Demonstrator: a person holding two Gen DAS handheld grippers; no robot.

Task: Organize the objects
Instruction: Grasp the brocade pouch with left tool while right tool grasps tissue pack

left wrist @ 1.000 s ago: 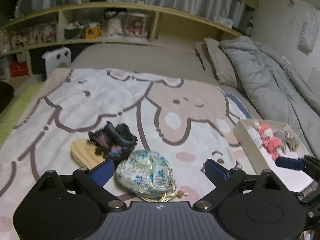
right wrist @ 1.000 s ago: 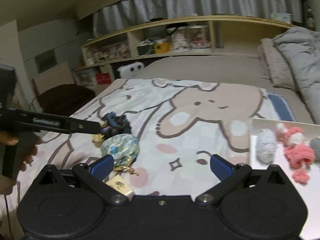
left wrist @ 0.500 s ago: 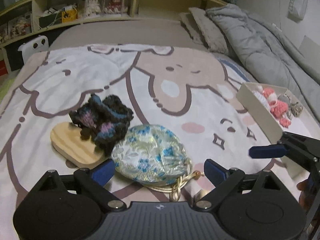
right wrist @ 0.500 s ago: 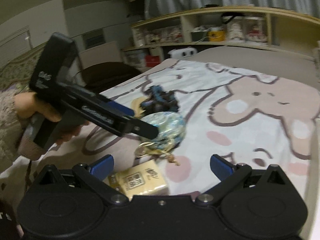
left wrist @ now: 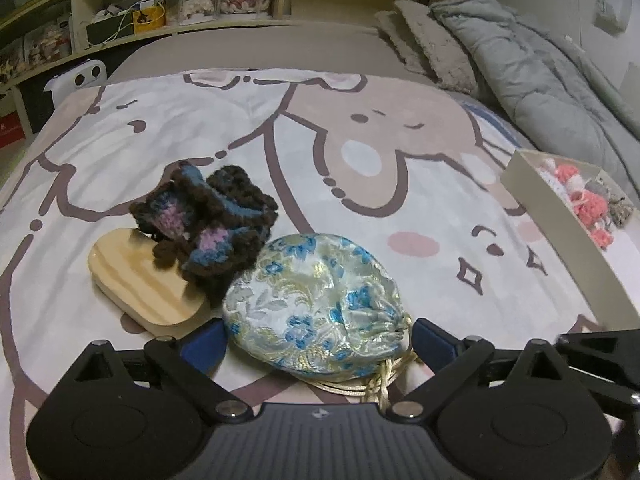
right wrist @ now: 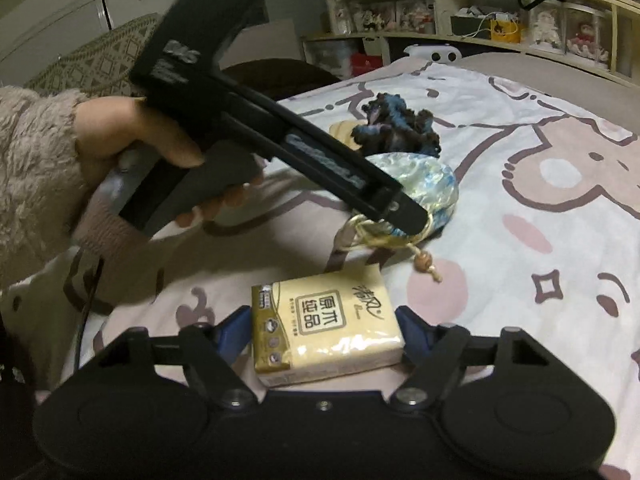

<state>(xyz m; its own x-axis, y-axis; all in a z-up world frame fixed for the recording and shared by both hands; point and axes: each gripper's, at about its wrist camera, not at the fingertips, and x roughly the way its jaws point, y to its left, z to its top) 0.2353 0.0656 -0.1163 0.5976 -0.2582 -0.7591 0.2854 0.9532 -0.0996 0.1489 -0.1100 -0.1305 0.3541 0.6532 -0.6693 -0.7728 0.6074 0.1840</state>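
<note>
Left tongs [left wrist: 316, 344] stand open astride the brocade drawstring pouch [left wrist: 316, 304] on the bed; right tongs [right wrist: 320, 332] open astride the tissue pack [right wrist: 326, 330]; neither grips yet. Advice: close squarely on each body, clear of the cord [left wrist: 376, 380]. Both have advanced since half a second ago; the storage box [left wrist: 560, 216] sits well apart.

— How was the left gripper [left wrist: 316, 340] set?
— Jaws spread wide, tilted down low over the bed. The left hand [right wrist: 160, 152], in a fuzzy sleeve, gripped its handle.
— And the right gripper [right wrist: 322, 330]?
— Low too, with its blue-padded jaws spread, neither pressing on anything.
</note>
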